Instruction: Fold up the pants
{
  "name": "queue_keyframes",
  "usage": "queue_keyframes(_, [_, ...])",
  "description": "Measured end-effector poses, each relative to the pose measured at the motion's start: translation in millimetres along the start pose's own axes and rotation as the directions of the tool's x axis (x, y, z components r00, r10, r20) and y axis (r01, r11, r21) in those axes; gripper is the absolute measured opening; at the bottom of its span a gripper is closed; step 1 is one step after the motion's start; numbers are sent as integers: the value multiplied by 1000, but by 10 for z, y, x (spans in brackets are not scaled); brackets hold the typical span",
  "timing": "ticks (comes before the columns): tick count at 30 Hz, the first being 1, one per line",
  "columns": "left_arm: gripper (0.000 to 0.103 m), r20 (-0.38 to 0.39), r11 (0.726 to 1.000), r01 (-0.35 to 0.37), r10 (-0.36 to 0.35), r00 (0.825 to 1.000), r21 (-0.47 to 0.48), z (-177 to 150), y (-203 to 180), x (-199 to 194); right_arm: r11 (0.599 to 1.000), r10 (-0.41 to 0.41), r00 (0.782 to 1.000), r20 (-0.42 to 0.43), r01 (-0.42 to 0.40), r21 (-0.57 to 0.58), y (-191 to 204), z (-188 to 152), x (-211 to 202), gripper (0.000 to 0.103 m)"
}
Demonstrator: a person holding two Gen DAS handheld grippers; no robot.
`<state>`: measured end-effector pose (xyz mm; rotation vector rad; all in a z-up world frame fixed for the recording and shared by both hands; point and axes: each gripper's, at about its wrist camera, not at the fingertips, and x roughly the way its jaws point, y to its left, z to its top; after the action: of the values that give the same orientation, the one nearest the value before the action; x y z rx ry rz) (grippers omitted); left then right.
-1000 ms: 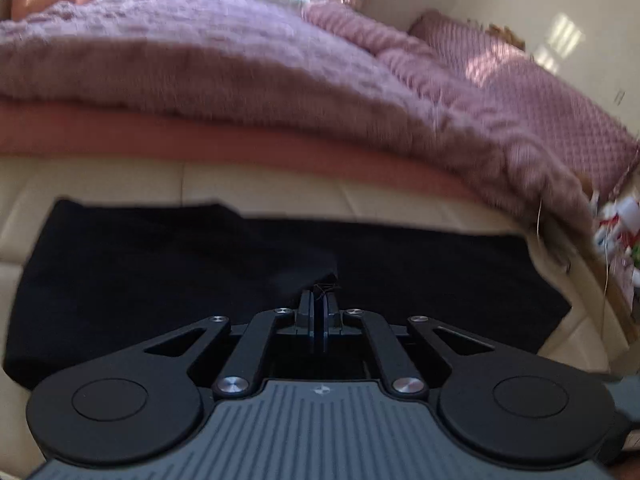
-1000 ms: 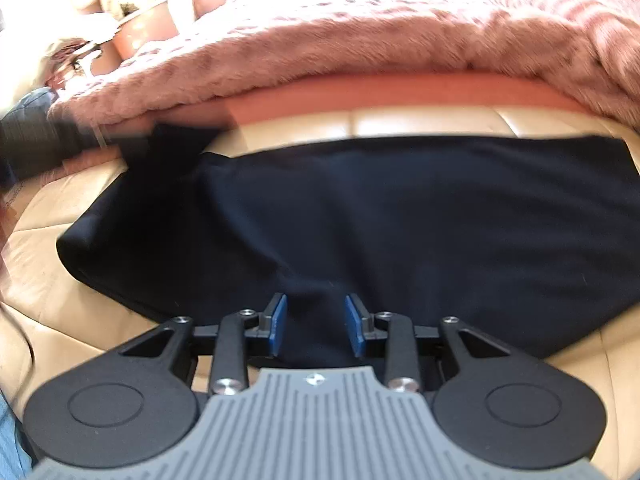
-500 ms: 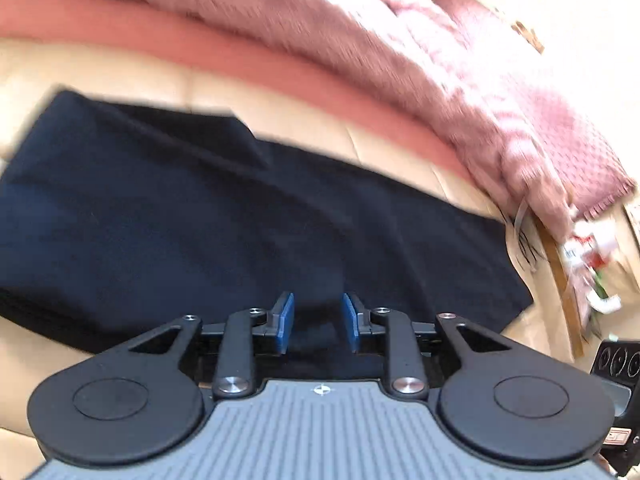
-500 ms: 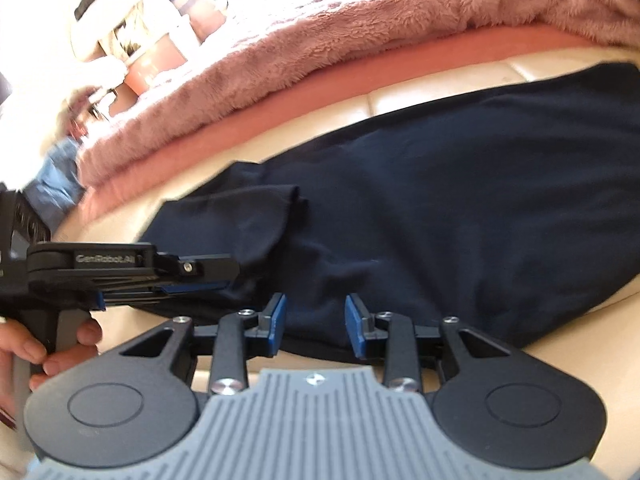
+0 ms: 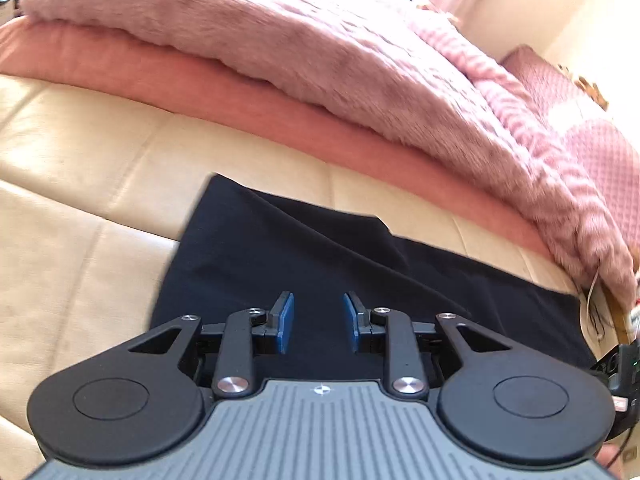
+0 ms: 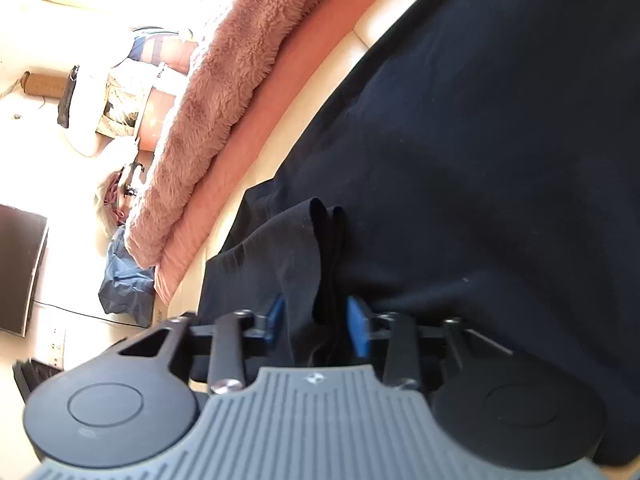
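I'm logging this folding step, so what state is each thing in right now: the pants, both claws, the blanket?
Pants: dark, lying mostly flat on the cream cushion, one bunched fold standing between the right claw's fingers.
Left claw: open, empty, over the pants.
Right claw: open around the bunched fold, not closed on it.
Blanket: pink, heaped behind the pants.

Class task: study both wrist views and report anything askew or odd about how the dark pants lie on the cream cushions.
One thing stands out: in the right wrist view a ridge of the pants is bunched upright between the right gripper fingers instead of lying flat. In the left wrist view the pants lie smooth on the cushions, with the left gripper open.
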<state>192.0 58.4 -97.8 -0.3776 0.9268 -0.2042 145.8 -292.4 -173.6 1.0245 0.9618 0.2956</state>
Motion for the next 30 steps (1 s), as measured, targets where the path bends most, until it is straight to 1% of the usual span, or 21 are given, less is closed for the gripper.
queue_keyframes(1, [30, 7, 1000, -2, 3, 1000, -12, 8, 47, -26, 1000, 1, 1000, -1, -1, 6, -2, 16, 46, 11])
queue_keyframes(2, [30, 15, 1000, -6, 6, 1000, -25, 14, 94, -65, 1000, 9, 1000, -3, -9, 16, -11, 21, 95, 5])
queue_keyframes(3, [30, 24, 999, -8, 9, 1000, -37, 24, 138, -97, 1000, 12, 1000, -3, -12, 29, -22, 25, 135, 2])
queue_keyframes(5, [30, 49, 998, -9, 13, 999, -64, 33, 223, -188, 999, 13, 1000, 2, -13, 37, 2, 39, 166, 0])
queue_keyframes(7, [30, 79, 996, -8, 15, 997, -91, 38, 315, -295, 1000, -2, 1000, 10, 2, 4, 133, 48, 134, 0])
queue_keyframes(9, [30, 108, 993, -6, 19, 994, -119, 42, 399, -393, 999, 12, 1000, 24, -11, -45, 343, 96, 39, 0])
queue_keyframes(12, [30, 139, 988, 7, 15, 990, -155, 57, 519, -539, 989, 52, 998, 37, -46, -142, 888, 239, -136, 0])
queue_keyframes(14, [30, 159, 986, 17, 10, 987, -169, 68, 546, -607, 972, 80, 995, 53, -66, -227, 1331, 371, -295, 0])
queue_keyframes(17, [30, 189, 981, 47, -11, 982, -187, 88, 554, -682, 936, 112, 991, 75, -79, -344, 2039, 572, -552, 0])
queue_keyframes(18, [30, 195, 980, 57, -19, 981, -191, 91, 549, -701, 909, 131, 988, 83, -87, -407, 2469, 674, -728, 0])
queue_keyframes(19, [30, 201, 979, 65, -25, 979, -192, 91, 541, -710, 894, 136, 986, 93, -82, -441, 2691, 717, -831, 0])
queue_keyframes(20, [30, 205, 979, 74, -34, 978, -191, 89, 530, -726, 894, 136, 986, 93, -82, -441, 2691, 717, -831, 0])
queue_keyframes(24, [30, 213, 978, 108, -69, 975, -176, 89, 479, -772, 842, 150, 980, 134, -55, -536, 3319, 855, -1234, 0])
queue_keyframes(25, [30, 212, 978, 115, -77, 974, -172, 83, 459, -782, 832, 148, 977, 154, -39, -553, 3411, 888, -1353, 0])
queue_keyframes(27, [30, 207, 978, 127, -91, 974, -165, 93, 413, -764, 816, 134, 973, 188, -1, -578, 3475, 979, -1628, 0])
queue_keyframes(30, [30, 191, 979, 137, -107, 976, -150, 85, 318, -703, 824, 92, 966, 243, 63, -563, 3315, 1163, -2058, 0])
